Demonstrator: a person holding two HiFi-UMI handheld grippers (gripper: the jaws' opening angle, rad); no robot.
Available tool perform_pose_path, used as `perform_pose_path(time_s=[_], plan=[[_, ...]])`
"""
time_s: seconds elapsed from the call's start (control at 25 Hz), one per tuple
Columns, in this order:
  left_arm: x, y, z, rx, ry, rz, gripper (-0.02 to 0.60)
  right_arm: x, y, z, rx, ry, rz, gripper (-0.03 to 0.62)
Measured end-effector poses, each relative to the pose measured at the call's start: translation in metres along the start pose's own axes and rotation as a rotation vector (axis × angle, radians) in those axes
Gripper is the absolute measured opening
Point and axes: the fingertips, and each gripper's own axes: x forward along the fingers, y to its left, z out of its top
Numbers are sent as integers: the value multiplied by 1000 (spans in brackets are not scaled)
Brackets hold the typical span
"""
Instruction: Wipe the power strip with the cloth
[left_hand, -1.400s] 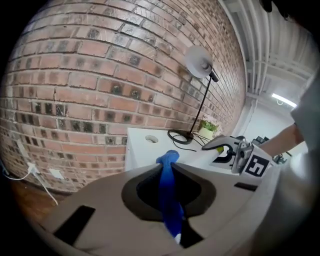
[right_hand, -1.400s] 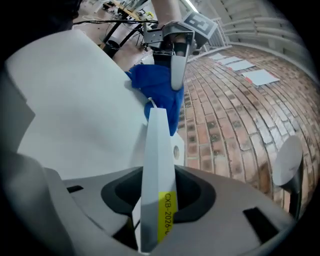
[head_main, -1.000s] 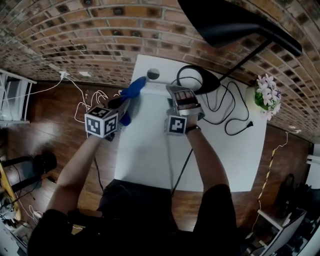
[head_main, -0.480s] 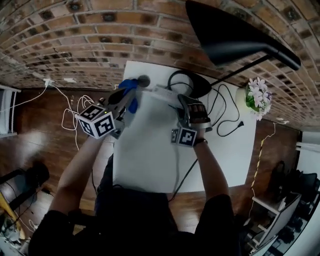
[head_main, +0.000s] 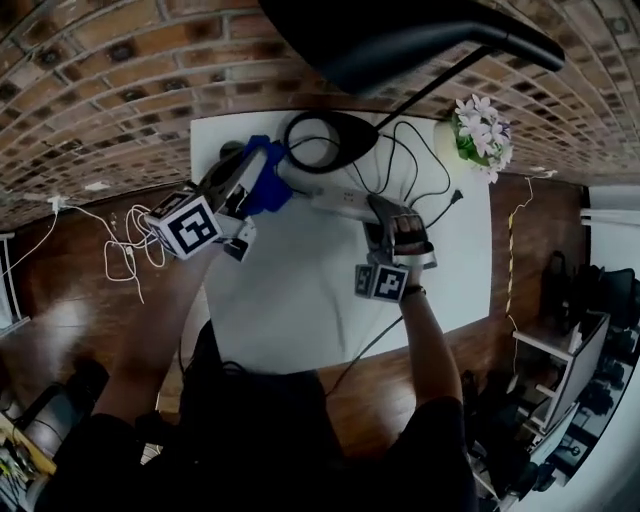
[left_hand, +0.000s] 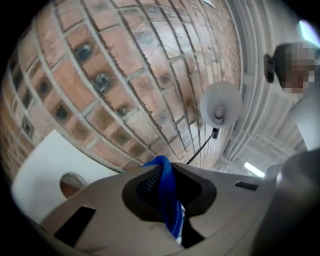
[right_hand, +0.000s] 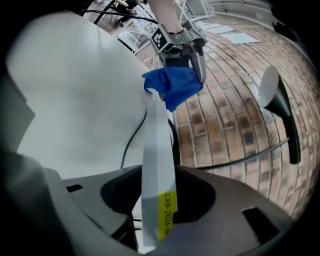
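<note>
closed almost flat on a fold of the blue cloth (left_hand: 167, 192) at the left gripper (left_hand: 161, 172); half spread at the right gripper (right_hand: 157, 192), pressed onto the near end of the white power strip (right_hand: 156, 145). holding the strip out over the white table (head_main: 300, 290), far end toward the brick wall (right_hand: 225, 115), with the cloth bunched at that far end and seemingly touching it. judged as the wiping step, only just begun at the tip. next: hold the right grip firm, draw the cloth down the strip's length toward the yellow label (right_hand: 167, 215), press lightly, steer clear of the black cord (right_hand: 131, 142) beneath.
</note>
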Motion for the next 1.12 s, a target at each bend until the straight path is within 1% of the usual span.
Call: perform_pose_path(time_s=[0.04,0.08,0.12,0.16,0.2,0.28,0.36,0.44,0.52,0.6,0.68,0.76,0.88,0.96,1.04,1.12], plan=[[9,2,1,-83,-33,-16,21,-1,7,-6,35,6,6,165],[18,7,0,-157,-56,-14,21,-1,14,-11,69,11,13,166],[25,17,-6,-200,-54,17,22,-1,21,-14,98,13,16,166],[30,27,-16,-205,-23,66,23,-1,26,-14,117,13,8,166],[32,36,-30,-189,27,111,23,-1,29,-12,127,12,-5,164],[36,44,-55,-146,125,152,27,1,29,-9,130,7,-32,160],[39,41,-68,-91,176,161,38,0,27,-8,124,-5,-47,157],[40,35,-73,-25,208,164,43,-3,30,-7,144,-31,-34,153],[38,33,-82,61,269,181,43,-9,34,-3,187,-68,-3,151],[33,31,-95,185,339,203,43,-19,39,4,256,-109,51,186],[27,28,-105,304,382,209,43,-30,45,10,358,-151,113,218],[23,27,-116,376,421,209,43,-41,54,11,470,-176,182,261],[14,32,-131,421,487,212,43,-66,78,6,606,-188,327,310],[8,31,-135,446,511,213,44,-85,85,6,658,-194,383,313],[5,28,-136,476,528,208,52,-95,80,9,701,-202,381,313],[2,23,-135,491,538,198,81,-94,68,16,753,-217,347,313]])
